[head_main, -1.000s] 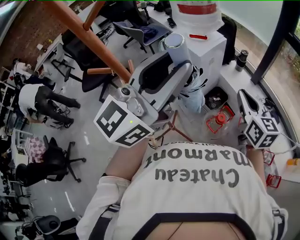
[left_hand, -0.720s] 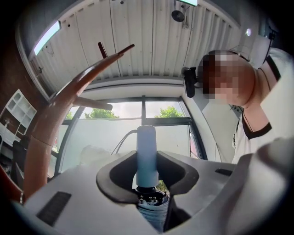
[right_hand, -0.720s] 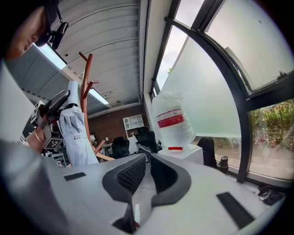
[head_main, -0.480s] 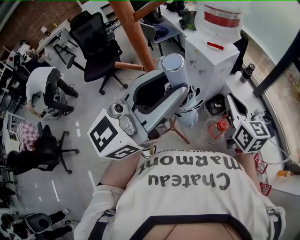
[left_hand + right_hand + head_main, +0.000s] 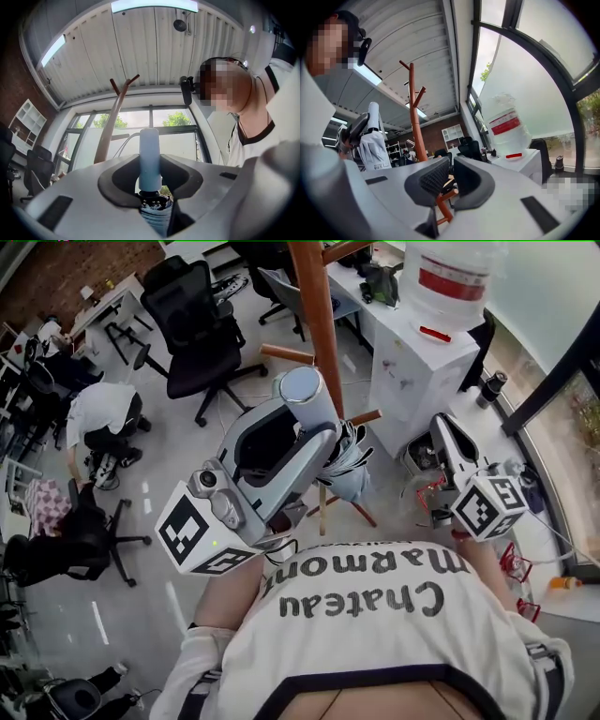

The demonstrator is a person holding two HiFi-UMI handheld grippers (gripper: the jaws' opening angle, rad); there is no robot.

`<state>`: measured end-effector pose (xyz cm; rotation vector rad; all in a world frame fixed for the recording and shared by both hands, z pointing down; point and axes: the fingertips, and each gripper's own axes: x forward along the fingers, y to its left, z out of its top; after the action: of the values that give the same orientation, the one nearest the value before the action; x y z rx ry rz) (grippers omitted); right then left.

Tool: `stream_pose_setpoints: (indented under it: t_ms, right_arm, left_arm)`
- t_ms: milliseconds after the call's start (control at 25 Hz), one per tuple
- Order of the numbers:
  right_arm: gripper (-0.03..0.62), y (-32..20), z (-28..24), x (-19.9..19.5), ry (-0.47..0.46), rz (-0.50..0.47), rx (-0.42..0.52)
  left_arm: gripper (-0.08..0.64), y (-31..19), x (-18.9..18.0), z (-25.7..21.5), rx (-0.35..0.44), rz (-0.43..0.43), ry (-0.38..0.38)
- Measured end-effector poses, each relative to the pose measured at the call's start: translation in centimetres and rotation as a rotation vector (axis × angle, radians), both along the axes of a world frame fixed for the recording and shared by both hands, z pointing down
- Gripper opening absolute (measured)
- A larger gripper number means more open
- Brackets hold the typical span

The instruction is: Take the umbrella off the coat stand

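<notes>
**Umbrella in your left fingers, right fingers empty**

Your left gripper (image 5: 150,158) is clamped on the umbrella (image 5: 150,140). The two fingers press in from either side where the pale handle meets the folded cloth. The handle stands up past the fingertips. The cloth drops behind them toward you and is cut off at the lower edge of the left gripper view.

The coat stand (image 5: 317,324) rises beyond those fingertips and to their left. Its top runs out of the head view. In that view one peg (image 5: 364,416) pokes out from behind the cloth, and you cannot tell there whether the two touch. The right gripper view shows open air between the umbrella and the pole.

Your right gripper (image 5: 450,166) holds nothing, and its fingers stand a narrow slit apart. The orange foot of the stand shows through that slit but lies well beyond the fingertips. A water bottle (image 5: 506,126) sits farther off, to the right of those fingers.

In the head view your shirt (image 5: 375,615) hides both hands, so only the front parts of the grippers show.
</notes>
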<state>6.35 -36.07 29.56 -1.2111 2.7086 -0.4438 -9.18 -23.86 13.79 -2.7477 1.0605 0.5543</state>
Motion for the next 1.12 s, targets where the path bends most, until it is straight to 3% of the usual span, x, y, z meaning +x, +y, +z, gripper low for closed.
stream_pose_setpoints:
  t_ms: [200,480,920,1120]
  right_arm:
    - [0.049,1.8,1.0,-1.2,0.080,0.016,-0.013]
    - [0.049,5.8,2.2,-4.1,0.120,-0.027,-0.041]
    - [0.048,10.3,2.4,-5.6,0.195,-0.029,-0.020]
    - [0.048,11.1,2.4,-6.1,0.226,-0.026,-0.009]
  left_arm:
    - [0.140,2.8,-2.1,0.1,0.014,-0.029,0.025]
    - [0.140,6.4,-4.0,1.4,-0.009,-0.037,0.020]
    - [0.140,8.8,-4.8,5.1,-0.073,-0.063,-0.060]
    - [0.140,9.0,-5.5,6.3,-0.101,-0.061,-0.050]
